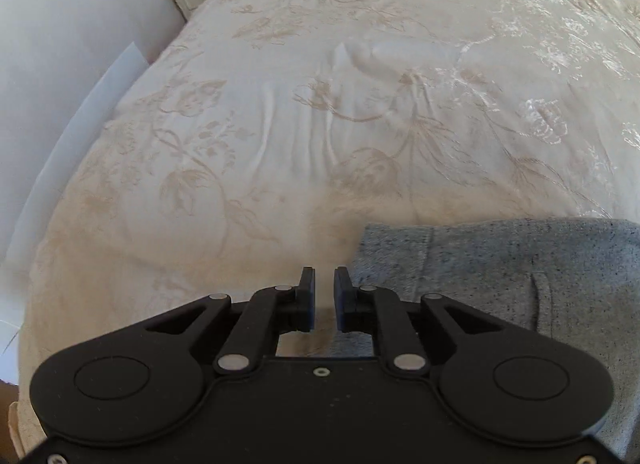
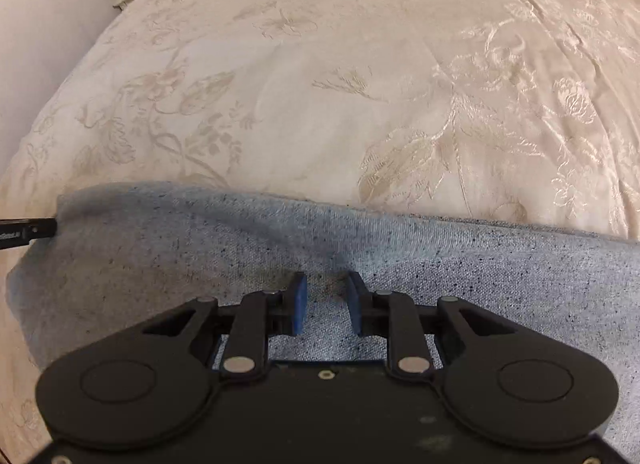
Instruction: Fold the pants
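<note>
Broadly, a cream floral-embroidered bedspread [image 1: 360, 103] covered the bed, with speckled grey knit pants [image 2: 400, 256] lying along its near edge. Left gripper [image 1: 324, 296] hung slightly parted, empty, beside them; right gripper [image 2: 327, 304] gaped empty above.

soft, even daylight, brighter toward the right, with sheen glinting off the embroidered bedspread [image 1: 540, 115]. strong fisheye bending at the edges, dark vignette in the corners. slight motion blur on the grey pants [image 2: 160, 248]. faint shadow under the right gripper [image 2: 327, 300]. left view cooler, right view warmer.
</note>
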{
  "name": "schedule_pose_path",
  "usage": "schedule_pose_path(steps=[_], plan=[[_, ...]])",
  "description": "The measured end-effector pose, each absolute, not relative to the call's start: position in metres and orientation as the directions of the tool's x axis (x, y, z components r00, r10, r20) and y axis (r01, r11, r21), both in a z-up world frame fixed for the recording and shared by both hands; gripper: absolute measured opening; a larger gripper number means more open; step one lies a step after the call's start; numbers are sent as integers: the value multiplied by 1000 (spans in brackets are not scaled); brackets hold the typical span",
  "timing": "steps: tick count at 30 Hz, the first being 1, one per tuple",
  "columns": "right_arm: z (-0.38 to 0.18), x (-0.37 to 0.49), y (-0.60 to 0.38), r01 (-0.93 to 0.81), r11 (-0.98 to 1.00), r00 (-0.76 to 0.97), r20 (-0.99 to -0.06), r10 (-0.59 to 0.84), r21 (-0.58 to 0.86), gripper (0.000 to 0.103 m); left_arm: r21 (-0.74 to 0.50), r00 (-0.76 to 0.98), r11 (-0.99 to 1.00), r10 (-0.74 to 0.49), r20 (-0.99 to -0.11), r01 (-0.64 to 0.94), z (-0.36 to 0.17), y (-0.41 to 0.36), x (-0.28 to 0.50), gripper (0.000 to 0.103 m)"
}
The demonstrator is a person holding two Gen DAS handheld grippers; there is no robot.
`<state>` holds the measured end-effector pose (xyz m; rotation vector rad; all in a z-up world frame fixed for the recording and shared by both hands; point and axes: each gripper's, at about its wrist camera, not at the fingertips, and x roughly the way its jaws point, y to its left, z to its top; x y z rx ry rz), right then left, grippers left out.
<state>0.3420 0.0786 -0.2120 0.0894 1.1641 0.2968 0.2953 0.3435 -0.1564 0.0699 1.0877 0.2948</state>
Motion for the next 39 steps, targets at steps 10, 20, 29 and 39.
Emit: schedule_pose_path(steps=[10,20,29,39], plan=[[-174,272,56,-155,927,364,-853,375,341,26,144,533,989,117,-838,9,-127,276,231,22],[-194,179,69,-232,924,222,-908,355,305,26,303,469,952,251,-847,37,-165,261,236,22],[-154,178,-12,-74,944,433,-842,321,321,27,169,517,979,86,-852,117,-134,171,206,22],[-162,202,-175,36,981,524,-840,142,189,27,186,406,952,74,-911,242,-192,53,197,23]])
